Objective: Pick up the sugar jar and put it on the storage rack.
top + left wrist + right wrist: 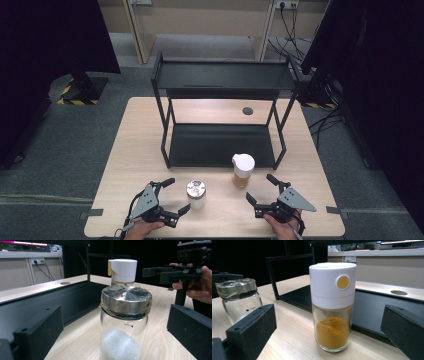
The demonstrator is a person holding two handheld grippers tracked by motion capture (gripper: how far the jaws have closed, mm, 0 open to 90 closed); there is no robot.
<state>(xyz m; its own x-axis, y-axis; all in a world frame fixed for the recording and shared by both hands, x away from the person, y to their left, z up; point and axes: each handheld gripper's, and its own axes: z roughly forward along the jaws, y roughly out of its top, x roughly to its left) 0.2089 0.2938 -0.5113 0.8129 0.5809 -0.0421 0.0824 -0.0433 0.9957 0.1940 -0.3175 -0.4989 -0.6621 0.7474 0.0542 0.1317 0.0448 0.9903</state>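
Black jaws spread wide on both grippers, nothing between the pads, nothing held. Left gripper (174, 196) low at the lower left of the high view, one jaw angled up toward the rack, the other reaching right, almost at the base of the metal-lidded jar (196, 194). Same jar dead centre in the left gripper view, clear glass, shiny steel lid, white granules piled at the bottom, standing upright between the two open jaws but touched by neither. Right gripper (261, 189) at the lower right of the high view, jaws fanned apart and aimed up-left at the white-capped jar (243, 170), still short of it. Upright too, that one, centre of the right gripper view, orange-yellow powder in the lower glass, a round yellow button on the tall white cap. Both jars on the pale wooden table (125, 165), near each other but apart, white-capped one just in front of the lower shelf of the black two-tier rack (222, 80). Hands gripping from the bottom edge. Round dark grommet (247, 111) farther back on the tabletop, under the rack's upper shelf.
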